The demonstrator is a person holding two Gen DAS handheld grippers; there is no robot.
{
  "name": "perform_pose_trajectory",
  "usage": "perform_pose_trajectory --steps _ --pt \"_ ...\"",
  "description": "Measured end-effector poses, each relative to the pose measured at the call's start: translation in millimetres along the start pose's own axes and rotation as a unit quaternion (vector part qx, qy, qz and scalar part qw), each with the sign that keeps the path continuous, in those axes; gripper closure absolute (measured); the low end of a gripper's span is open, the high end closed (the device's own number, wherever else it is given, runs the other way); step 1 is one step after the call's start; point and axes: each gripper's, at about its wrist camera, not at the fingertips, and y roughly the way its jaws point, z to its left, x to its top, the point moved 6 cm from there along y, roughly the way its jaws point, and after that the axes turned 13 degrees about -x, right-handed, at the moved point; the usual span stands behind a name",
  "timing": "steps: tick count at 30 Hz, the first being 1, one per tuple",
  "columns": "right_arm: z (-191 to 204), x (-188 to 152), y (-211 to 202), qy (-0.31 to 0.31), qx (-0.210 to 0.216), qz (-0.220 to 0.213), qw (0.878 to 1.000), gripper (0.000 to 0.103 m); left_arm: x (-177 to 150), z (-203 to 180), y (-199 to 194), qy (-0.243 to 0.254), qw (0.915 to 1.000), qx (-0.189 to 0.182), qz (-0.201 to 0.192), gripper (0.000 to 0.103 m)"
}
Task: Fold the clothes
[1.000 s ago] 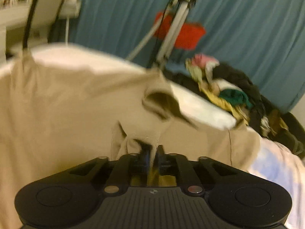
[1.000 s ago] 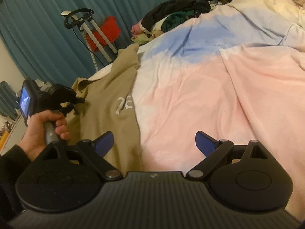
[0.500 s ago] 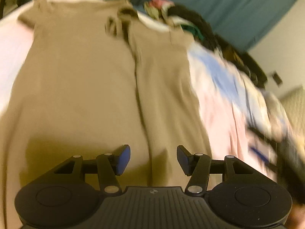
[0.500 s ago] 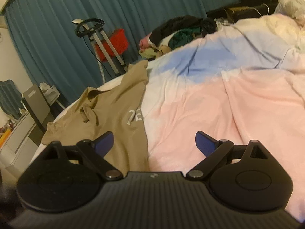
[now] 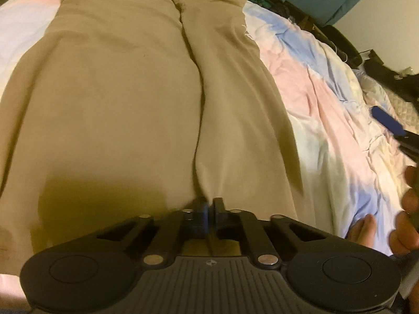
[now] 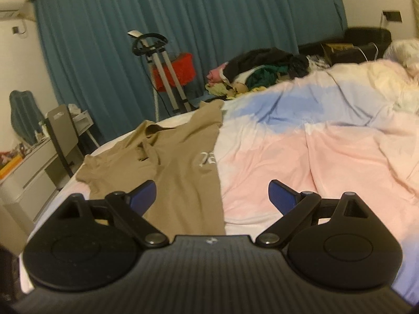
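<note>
- Here, the big tan cotton shirt point(image 5: 110, 99) lies flat on the pink and blue bed cover point(image 6: 327, 157).
- The left gripper point(image 5: 208, 205) pinches the shirt's near edge tight.
- The right gripper point(image 6: 212, 195) is wide open, holding nothing.

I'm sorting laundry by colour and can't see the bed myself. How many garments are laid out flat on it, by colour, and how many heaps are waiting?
Tan garment laid flat: 1
Mixed heap of unfolded clothes at the far edge of the bed (black, green, pink, yellow; pieces too tangled to count): 1
Total: 2, all on the pink and blue duvet.
</note>
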Motion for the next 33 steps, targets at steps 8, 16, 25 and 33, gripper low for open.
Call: perform_pose_trajectory --steps 8,16,25,33 --pt "35 3 -34 -0.02 0.027 -0.012 0.999 0.009 -5 -15 -39 0.048 0.9954 0.066 -0.05 0.066" --pt "62 62 -88 0.011 0.029 -0.036 0.999 0.009 30 -55 -128 0.075 0.9878 0.086 -0.106 0.023" --pt "97 118 -110 -0.022 -0.001 -0.04 0.999 0.009 79 -122 -230 0.116 0.9646 0.118 -0.205 0.001" --pt "125 110 -63 -0.017 -0.002 -0.005 1.0 0.009 80 -105 -215 0.152 0.938 0.171 -0.26 0.001"
